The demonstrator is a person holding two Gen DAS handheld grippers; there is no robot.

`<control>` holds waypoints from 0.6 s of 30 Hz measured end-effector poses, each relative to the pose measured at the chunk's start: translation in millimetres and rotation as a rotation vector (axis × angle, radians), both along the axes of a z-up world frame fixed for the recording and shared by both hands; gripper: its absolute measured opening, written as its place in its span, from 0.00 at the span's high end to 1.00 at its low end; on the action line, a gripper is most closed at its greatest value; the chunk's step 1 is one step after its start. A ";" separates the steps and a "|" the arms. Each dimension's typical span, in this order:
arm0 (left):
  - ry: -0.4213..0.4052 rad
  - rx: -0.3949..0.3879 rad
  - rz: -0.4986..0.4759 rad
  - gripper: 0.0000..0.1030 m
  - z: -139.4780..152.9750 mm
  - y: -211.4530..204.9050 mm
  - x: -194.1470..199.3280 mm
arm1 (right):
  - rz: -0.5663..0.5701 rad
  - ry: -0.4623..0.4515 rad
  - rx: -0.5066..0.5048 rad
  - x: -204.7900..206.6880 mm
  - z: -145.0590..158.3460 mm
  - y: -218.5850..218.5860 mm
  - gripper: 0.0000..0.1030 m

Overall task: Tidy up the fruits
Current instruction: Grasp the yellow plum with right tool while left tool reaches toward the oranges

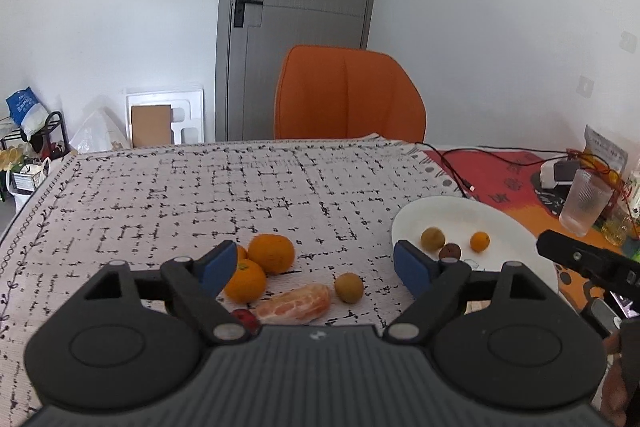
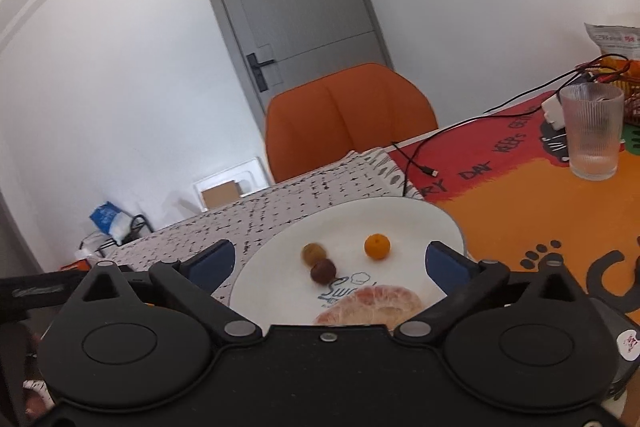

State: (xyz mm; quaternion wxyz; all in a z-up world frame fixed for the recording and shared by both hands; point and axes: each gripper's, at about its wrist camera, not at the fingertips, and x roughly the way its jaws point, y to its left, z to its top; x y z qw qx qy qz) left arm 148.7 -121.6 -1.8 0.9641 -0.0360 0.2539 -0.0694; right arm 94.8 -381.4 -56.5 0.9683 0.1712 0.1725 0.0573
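Observation:
On the patterned cloth [image 1: 200,195], two oranges [image 1: 271,253] [image 1: 245,281], a peeled citrus piece [image 1: 294,303], a small yellow-brown fruit [image 1: 349,287] and a red fruit [image 1: 245,318] lie between and just under the fingers of my left gripper [image 1: 314,259], which is open and touches none of them. The white plate [image 2: 420,223] carries a greenish fruit [image 2: 313,253], a dark brown fruit [image 2: 323,271], a small orange [image 2: 377,247] and a peeled citrus piece [image 2: 372,307]. My right gripper [image 2: 330,259] hovers open over the plate, its pads clear of the fruit.
An orange chair [image 1: 348,95] stands at the table's far edge. A ribbed glass [image 2: 594,131] sits on the red and orange mat [image 2: 520,195] right of the plate, with a black cable [image 2: 416,155] and a snack bag [image 1: 604,147] behind.

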 end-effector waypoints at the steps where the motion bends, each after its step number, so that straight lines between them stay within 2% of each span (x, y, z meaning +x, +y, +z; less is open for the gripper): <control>1: -0.003 0.000 0.002 0.18 1.5 3.4 -1.9 | 0.004 -0.001 0.007 0.4 0.7 1.4 0.00; 6: 0.001 -0.047 0.038 0.18 6.6 27.7 -8.6 | 0.029 0.001 0.003 -0.5 4.8 11.9 0.00; 10: -0.004 -0.030 0.074 0.18 6.7 43.6 -11.7 | 0.038 -0.016 0.001 -2.9 7.1 19.1 0.00; 18: -0.001 -0.062 0.137 0.16 2.4 76.2 -13.7 | 0.092 -0.008 0.001 2.4 8.2 33.9 0.00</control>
